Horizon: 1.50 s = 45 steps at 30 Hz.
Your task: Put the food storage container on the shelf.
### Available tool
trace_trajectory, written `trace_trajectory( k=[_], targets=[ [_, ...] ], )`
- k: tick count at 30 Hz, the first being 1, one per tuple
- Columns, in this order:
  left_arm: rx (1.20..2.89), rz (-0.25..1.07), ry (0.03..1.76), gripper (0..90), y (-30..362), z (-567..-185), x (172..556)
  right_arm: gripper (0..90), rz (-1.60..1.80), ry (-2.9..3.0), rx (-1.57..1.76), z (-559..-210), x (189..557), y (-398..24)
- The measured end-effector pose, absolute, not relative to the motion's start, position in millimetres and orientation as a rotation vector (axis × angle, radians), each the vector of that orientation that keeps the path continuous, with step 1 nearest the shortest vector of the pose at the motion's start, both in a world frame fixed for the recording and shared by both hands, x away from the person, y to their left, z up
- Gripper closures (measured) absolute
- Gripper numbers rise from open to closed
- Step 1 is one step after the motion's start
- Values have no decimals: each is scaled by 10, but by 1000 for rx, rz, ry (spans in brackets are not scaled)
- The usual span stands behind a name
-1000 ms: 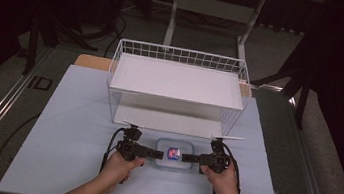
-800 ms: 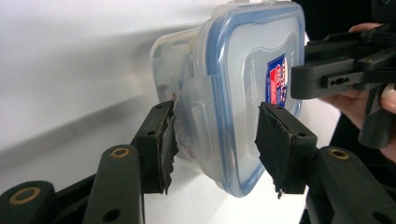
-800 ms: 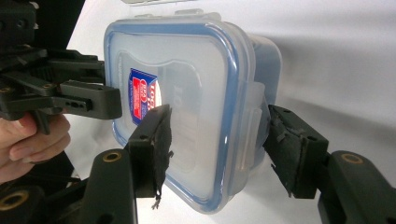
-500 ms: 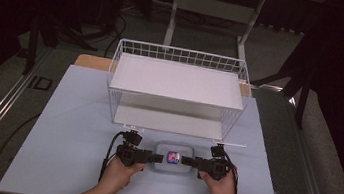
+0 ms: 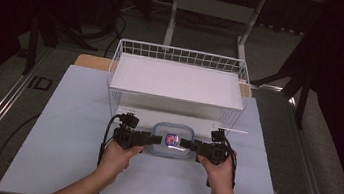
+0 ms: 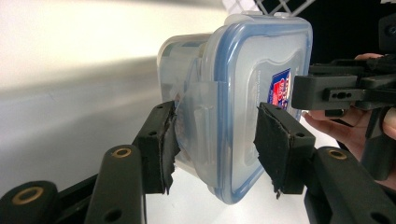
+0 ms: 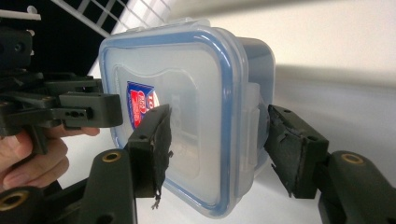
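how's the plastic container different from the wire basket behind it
The plastic container is small, translucent and shut by a blue-rimmed lid with a red and blue sticker; the wire basket is far larger, white, open-topped mesh. The container is gripped from both sides, by the left gripper and the right gripper; the basket stands untouched on the white table mat. Both are roughly rectangular.
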State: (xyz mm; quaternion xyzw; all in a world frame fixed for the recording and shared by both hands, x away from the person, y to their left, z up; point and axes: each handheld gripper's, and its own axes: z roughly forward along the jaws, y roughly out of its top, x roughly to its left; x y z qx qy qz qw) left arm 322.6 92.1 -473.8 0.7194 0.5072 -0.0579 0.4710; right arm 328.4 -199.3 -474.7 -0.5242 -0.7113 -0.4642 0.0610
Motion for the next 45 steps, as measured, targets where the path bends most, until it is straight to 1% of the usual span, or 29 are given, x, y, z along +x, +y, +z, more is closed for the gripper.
trace_trajectory(
  k=[3,7,11,12,13,16,25,30,33,36,39,43,44,45],
  targets=[
    [1753,-115,1231,502,966,-4707,3326,422,-1443,-2155,-1584,-4702,3374,-1943],
    [1730,-106,1222,502,1008,-4779,3460,421,-1455,-2170,-1596,-4706,3510,-1888],
    [1722,-92,1232,502,1015,-4860,3527,421,-1469,-2145,-1611,-4822,3627,-1866],
    [1710,-93,1237,502,1016,-4920,3557,421,-1469,-2145,-1611,-4822,3627,-1866],
    [1702,-80,1224,500,1021,-4994,3603,421,-1471,-2127,-1622,-4914,3683,-1857],
    [1704,-77,1242,484,999,-5075,3678,421,-1469,-2168,-1641,-4977,3720,-1826],
    [1676,-64,1248,485,990,-5181,3778,420,-1479,-2105,-1674,-5136,3843,-1844],
    [1664,-60,1223,479,1008,-5208,3802,417,-1472,-2094,-1673,-5120,3902,-1855],
    [1685,-26,1198,461,985,-5208,3790,417,-1479,-2086,-1672,-5124,3909,-1859],
    [1736,38,1160,402,933,-5208,3791,408,-1495,-2099,-1666,-5136,3927,-1861],
    [1718,17,1179,391,937,-5211,3811,406,-1502,-2084,-1673,-5142,3949,-1865],
    [1708,-32,1197,361,953,-5226,3869,376,-1503,-2067,-1703,-5134,4013,-1858],
    [1694,-16,1222,362,958,-5205,3887,358,-1498,-2070,-1719,-5135,4023,-1855],
    [1694,-16,1222,367,958,-5205,3887,358,-1498,-2070,-1719,-5135,4023,-1855]
  ],
)
